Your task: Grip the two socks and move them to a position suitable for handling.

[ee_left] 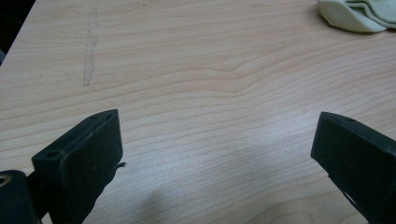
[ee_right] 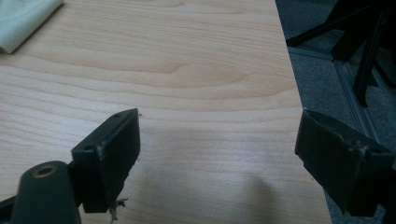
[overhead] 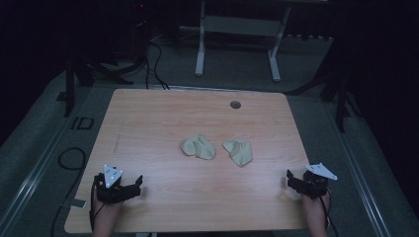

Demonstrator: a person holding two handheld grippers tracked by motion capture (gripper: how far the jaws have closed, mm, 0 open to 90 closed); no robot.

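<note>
I see the left claw [overhead: 140, 184] low at the table's [overhead: 163, 123] near left corner, jaws spread wide, nothing between them. In the left gripper view the left claw [ee_left: 215, 154] shows bare wood in the gap, both black jaws apart at the frame's sides, gripping nothing. Whether the jaws touch the table top I can't tell.

The right claw [overhead: 290, 178] sits at the near right edge, also spread wide and empty. In the right gripper view the right claw [ee_right: 219, 149] has its left jaw over the wood and its right jaw out past the table edge, over the grey floor [ee_right: 327, 79]. A few frayed threads hang off the left jaw's base.

Two pale socks lie mid-table, well apart from both claws: left sock [overhead: 198, 147] bunched, right sock [overhead: 238, 150] just beside it with a small gap between. The left sock [ee_left: 355, 16] peeks in at the top right of the left gripper view; the right sock [ee_right: 23, 21] shows at the top left corner of the right gripper view.

A faint scuff [ee_left: 88, 51] runs along the wood at left. A round hole [overhead: 235, 104] sits near the far edge. A hand [overhead: 106, 217] holds each gripper from the bottom.
</note>
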